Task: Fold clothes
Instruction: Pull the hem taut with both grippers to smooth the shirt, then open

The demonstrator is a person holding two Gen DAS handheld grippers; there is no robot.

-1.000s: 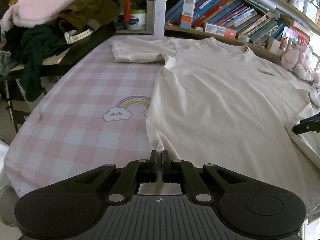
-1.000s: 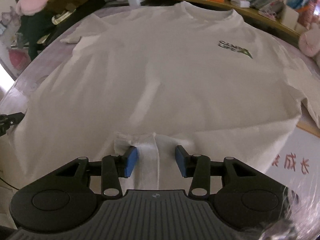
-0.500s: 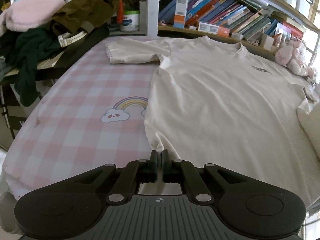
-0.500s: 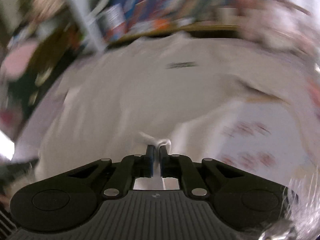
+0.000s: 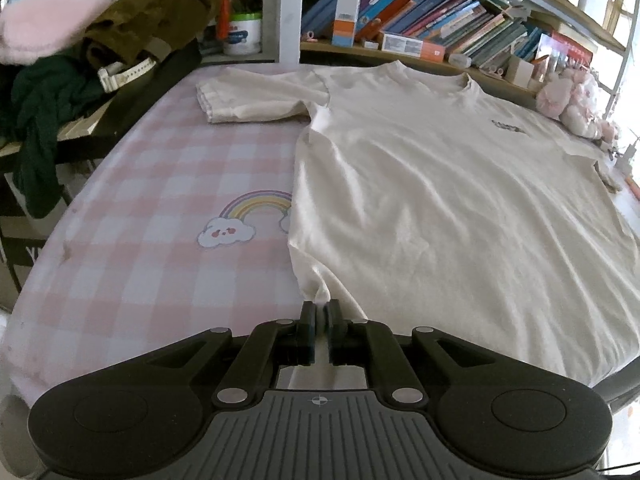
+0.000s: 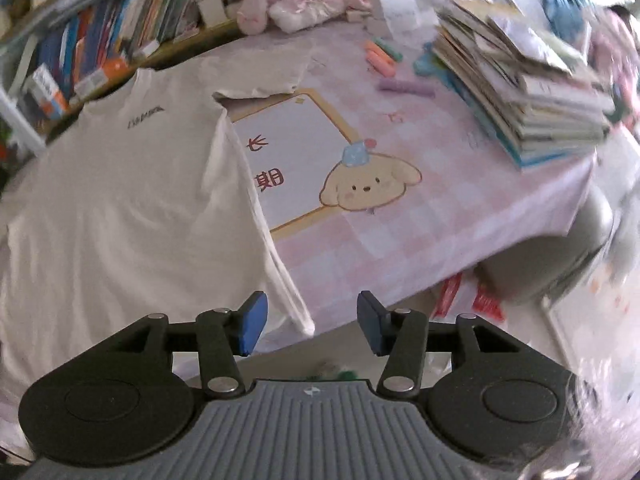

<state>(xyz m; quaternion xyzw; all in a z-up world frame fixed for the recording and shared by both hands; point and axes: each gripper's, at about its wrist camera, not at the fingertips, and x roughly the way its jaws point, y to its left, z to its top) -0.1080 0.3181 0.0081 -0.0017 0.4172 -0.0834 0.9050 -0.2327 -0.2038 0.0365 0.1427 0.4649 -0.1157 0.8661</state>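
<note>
Pink checked cloth (image 5: 132, 240) bears flat cream T-shirt (image 5: 440, 208).

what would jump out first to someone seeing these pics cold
A cream t-shirt spread flat across a pink checked tablecloth fills both views. The left gripper is shut on its near hem corner, while the right gripper hangs open at the other hem corner. A cartoon puppy print beside the shirt and a leaning book stack at the far right edge also catch the eye.

T-shirt (image 6: 120, 208) hem corner hidden inside left claw (image 5: 319, 322) — book stack (image 6: 532, 92) motion-blurred
</note>
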